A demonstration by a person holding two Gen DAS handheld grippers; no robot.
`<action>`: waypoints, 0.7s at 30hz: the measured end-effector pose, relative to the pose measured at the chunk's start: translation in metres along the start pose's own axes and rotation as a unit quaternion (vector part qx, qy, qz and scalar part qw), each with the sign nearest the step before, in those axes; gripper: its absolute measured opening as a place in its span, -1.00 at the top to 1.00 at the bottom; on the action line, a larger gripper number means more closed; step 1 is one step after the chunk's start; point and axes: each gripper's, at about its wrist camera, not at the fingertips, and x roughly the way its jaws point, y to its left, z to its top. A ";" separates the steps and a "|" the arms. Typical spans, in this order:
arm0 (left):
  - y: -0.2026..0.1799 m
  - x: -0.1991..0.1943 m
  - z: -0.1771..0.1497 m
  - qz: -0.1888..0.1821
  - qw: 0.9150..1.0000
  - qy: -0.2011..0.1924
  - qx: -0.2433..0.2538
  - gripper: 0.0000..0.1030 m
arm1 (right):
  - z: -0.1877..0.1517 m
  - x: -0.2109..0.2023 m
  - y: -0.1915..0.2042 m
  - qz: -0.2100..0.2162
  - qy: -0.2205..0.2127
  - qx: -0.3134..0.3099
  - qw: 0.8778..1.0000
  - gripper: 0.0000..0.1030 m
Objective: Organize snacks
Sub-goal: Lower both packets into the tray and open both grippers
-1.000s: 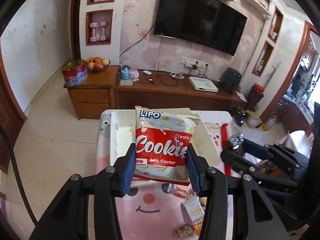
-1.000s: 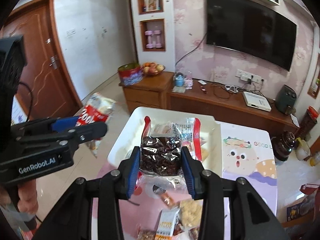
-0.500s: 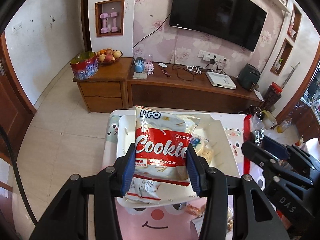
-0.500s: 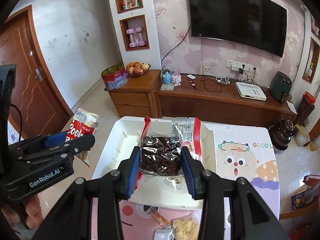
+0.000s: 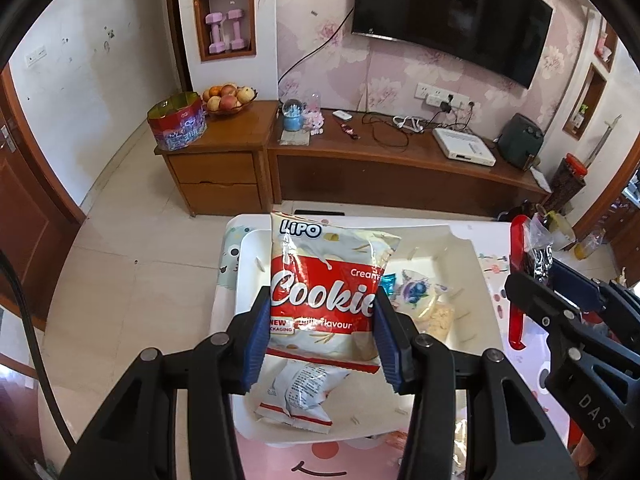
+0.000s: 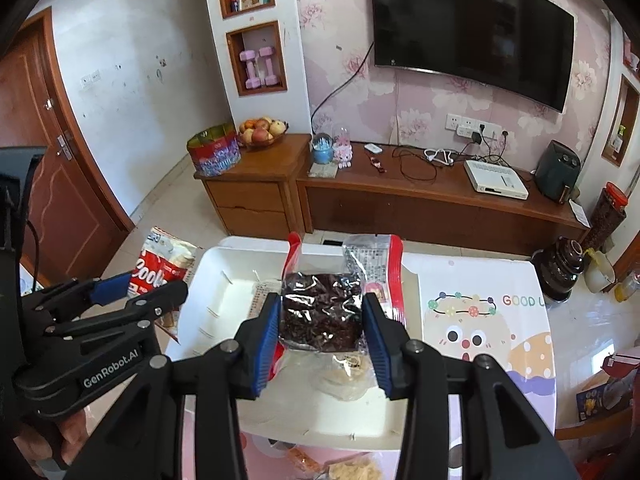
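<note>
Two grippers over the white tray (image 5: 460, 248): left gripper (image 5: 320, 336) narrowly parted, pads clamping the cookie bag (image 5: 324, 292); right gripper (image 6: 322, 336), jaws just eased wider, pads flanking the dark snack packet (image 6: 322, 312), contact unclear.

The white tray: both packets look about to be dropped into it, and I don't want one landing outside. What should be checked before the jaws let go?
1. Cookie bag held between the left gripper jaws: ok.
2. Cookie bag above the white tray, not past its rim: ok.
3. Dark snack packet between the right gripper jaws, which have just been opening: ok.
4. Dark packet over the tray: ok.
5. Free space below: not ok, a small white packet lies under the cookie bag.
6. Height above the tray floor: cannot tell.
</note>
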 end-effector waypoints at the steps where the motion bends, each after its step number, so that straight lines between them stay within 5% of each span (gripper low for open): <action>1: 0.000 0.003 0.001 0.001 1.000 0.004 -0.001 0.02 | 0.000 0.004 0.000 -0.001 0.005 -0.003 1.000 0.14; 3: 0.001 0.010 0.000 0.008 1.000 0.010 -0.002 -0.53 | 0.000 0.013 0.003 -0.010 0.014 -0.012 1.000 0.12; 5: 0.001 0.012 -0.002 0.017 1.000 0.004 -0.005 -0.69 | -0.003 0.020 0.006 -0.011 0.023 -0.024 0.999 0.02; 9: 0.002 0.019 -0.007 0.021 1.000 0.014 -0.004 -0.69 | -0.013 0.024 0.008 -0.011 0.028 -0.029 0.999 -0.14; 21: -0.005 0.016 -0.015 0.022 1.000 0.021 0.001 -0.69 | -0.021 0.014 -0.004 -0.005 0.031 -0.006 0.999 -0.15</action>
